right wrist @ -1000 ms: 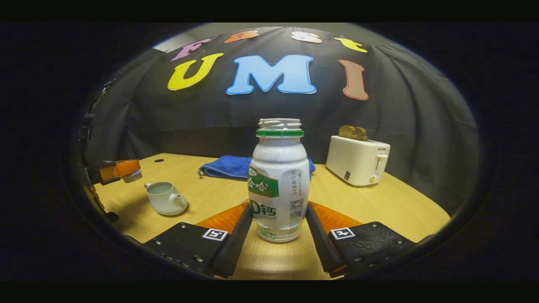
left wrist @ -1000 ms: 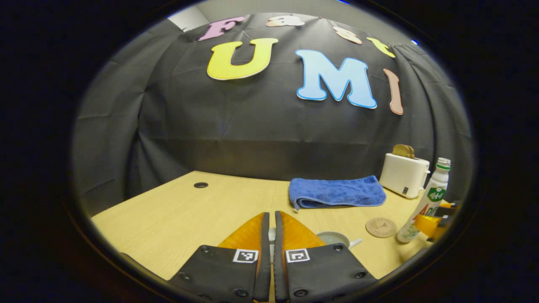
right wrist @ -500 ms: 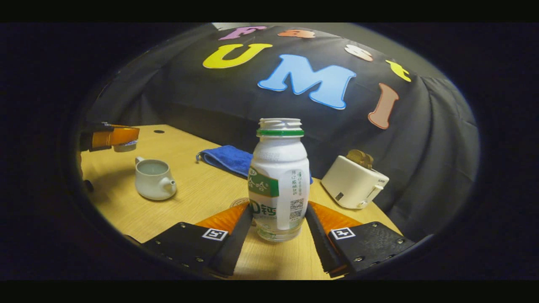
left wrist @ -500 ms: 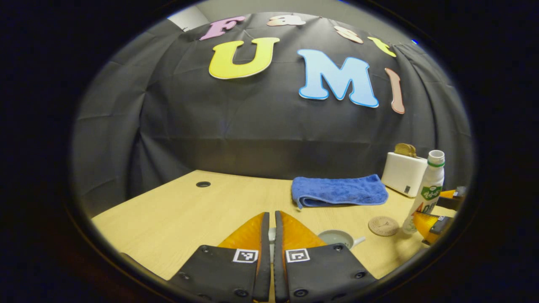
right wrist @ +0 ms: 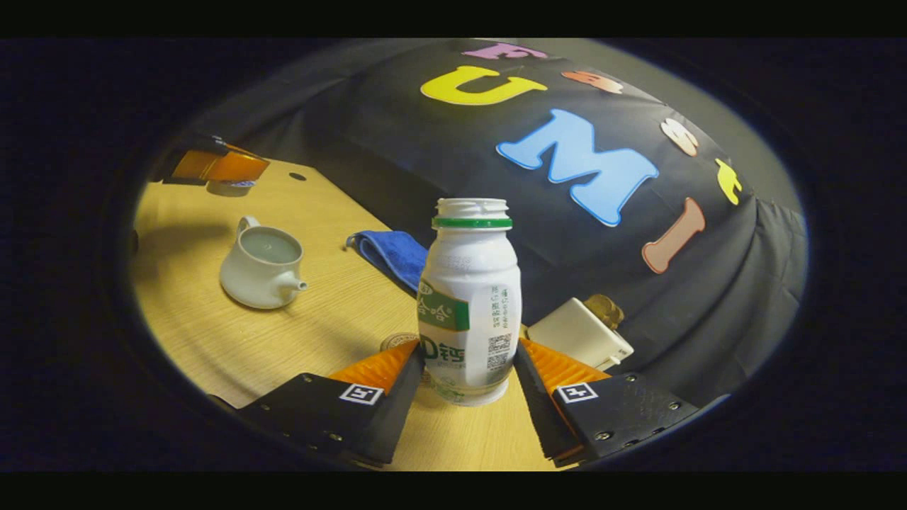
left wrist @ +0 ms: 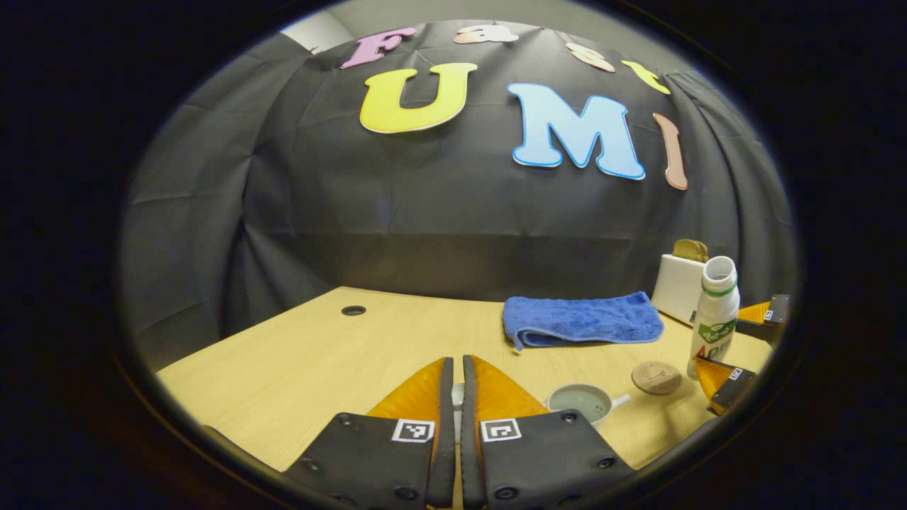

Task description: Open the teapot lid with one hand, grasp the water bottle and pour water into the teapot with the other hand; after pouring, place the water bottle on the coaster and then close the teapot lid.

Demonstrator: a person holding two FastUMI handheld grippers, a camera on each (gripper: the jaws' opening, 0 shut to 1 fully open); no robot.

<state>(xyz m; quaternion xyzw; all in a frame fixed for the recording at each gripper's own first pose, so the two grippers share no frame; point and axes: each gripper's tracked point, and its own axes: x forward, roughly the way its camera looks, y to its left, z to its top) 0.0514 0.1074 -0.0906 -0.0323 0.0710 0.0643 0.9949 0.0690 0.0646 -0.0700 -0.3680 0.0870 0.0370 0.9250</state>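
Tilting further than a moment ago, our right tool (right wrist: 468, 368) pinches the water bottle (right wrist: 469, 297) low on its body, off the surface (right wrist: 212, 340). Our left tool (left wrist: 453, 397) is pressed together on the lid (right wrist: 228, 188), held above the open teapot (right wrist: 261, 263). We judge the thin plastic light, squashy and slick; gripping mid-body seems steadier.

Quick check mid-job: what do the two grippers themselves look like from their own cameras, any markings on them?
The left gripper and the right gripper share one build: two tapered, wedge-shaped fingers, each set on a dark, flat plate fixed with small round screws. Each plate carries a small square black-and-white marker near its front inner corner. The right gripper's fingers show ribbed faces. No cables or sleeves are visible.
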